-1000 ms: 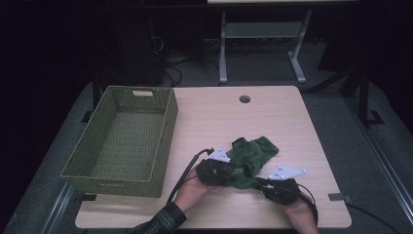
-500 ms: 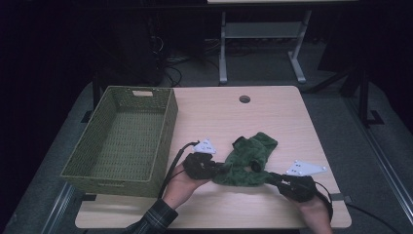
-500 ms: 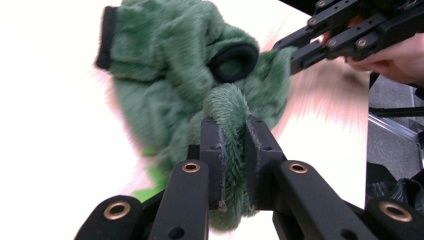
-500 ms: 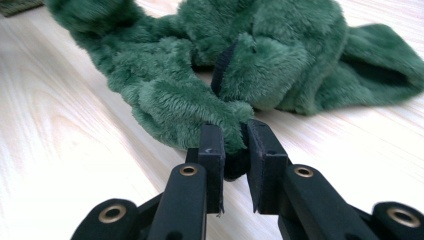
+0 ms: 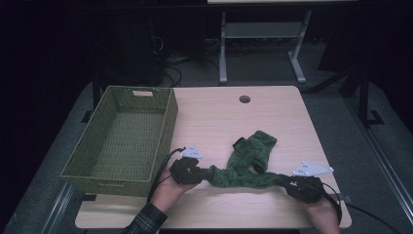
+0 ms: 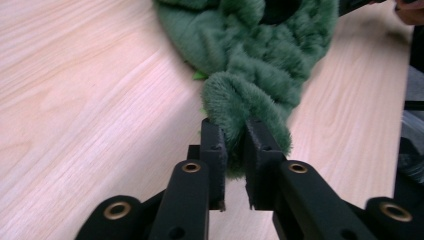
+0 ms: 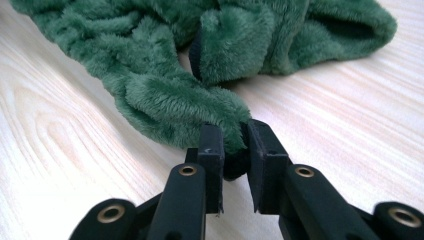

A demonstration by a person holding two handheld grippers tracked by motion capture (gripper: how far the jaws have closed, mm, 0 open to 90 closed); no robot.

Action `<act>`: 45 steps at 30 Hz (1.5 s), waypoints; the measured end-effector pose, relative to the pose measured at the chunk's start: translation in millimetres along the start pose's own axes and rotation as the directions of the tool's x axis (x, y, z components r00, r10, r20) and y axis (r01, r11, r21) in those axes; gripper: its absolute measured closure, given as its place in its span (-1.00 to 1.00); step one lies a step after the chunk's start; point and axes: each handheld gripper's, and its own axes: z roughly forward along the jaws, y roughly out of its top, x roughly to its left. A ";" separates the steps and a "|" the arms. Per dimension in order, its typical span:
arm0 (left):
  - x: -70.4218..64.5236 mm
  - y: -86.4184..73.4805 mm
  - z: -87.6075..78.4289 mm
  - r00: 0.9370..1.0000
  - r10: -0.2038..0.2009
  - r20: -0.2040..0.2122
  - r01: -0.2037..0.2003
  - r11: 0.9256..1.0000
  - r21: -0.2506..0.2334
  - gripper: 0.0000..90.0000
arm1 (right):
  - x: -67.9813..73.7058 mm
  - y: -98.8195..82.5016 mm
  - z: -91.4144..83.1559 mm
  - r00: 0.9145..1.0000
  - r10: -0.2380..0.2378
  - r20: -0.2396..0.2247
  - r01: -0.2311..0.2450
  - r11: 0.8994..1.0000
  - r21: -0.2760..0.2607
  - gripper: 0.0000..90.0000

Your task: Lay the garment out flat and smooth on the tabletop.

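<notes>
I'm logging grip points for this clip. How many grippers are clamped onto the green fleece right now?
2. The left gripper pinches the green fleece at its near-left end, beside the basket; the right gripper pinches its near-right end. Both sit near the table's front edge.

High view overhead, facing forward-down at table (image 5: 272, 117); both gripper views close, low, sharing green cloth (image 5: 243, 165)

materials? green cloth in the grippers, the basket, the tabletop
Green cloth: looks like plush fleece; deep matte pile, soft bunched folds, likely synthetic.
Basket: olive woven walls with a cut-out handle slot; could be paper rope or plastic wicker, can't tell.
Tabletop: pale wood grain, smooth with a slight sheen; probably laminate or veneer rather than solid wood.
</notes>
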 end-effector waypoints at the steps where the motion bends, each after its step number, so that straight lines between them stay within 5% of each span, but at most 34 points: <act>1: -0.3 0.4 -0.7 1.000 0.002 -0.006 -0.002 1.000 0.000 0.69 | -0.2 -0.4 -0.5 1.000 -0.003 0.006 0.003 1.000 -0.005 0.56; 11: -6.7 14.8 -28.0 0.998 0.018 -0.060 -0.021 0.998 -0.058 0.56 | -4.7 3.5 -16.8 1.000 0.025 0.001 -0.024 0.998 -0.062 0.48; 16: -14.3 22.2 -32.1 0.999 0.040 -0.024 -0.042 0.997 -0.065 0.88 | 3.6 10.8 -16.9 0.999 0.010 -0.046 -0.014 0.997 -0.075 0.71; 24: -18.8 28.3 2.2 0.995 0.094 0.018 -0.094 0.995 -0.018 0.99 | 24.1 18.9 3.9 0.991 -0.030 -0.128 0.027 0.999 -0.023 0.93; 27: -10.7 26.0 16.4 0.992 0.120 -0.027 -0.119 0.992 0.039 0.99 | 29.7 18.5 9.7 0.989 -0.052 -0.140 0.053 0.999 0.006 0.95; 31: 2.2 16.3 26.6 0.997 0.079 -0.026 -0.076 0.993 0.095 0.99 | 28.1 11.9 20.9 0.990 -0.055 -0.127 0.066 0.994 0.083 0.95; 34: 3.1 8.8 29.9 0.996 0.088 -0.022 -0.084 0.987 0.139 0.99 | 27.2 9.4 26.0 0.991 -0.059 -0.124 0.074 0.990 0.117 0.96; 45: -10.3 -13.8 27.0 0.997 0.035 0.064 -0.045 0.985 0.166 0.99 | 25.4 0.2 14.8 0.989 -0.033 -0.146 0.053 0.989 0.135 0.96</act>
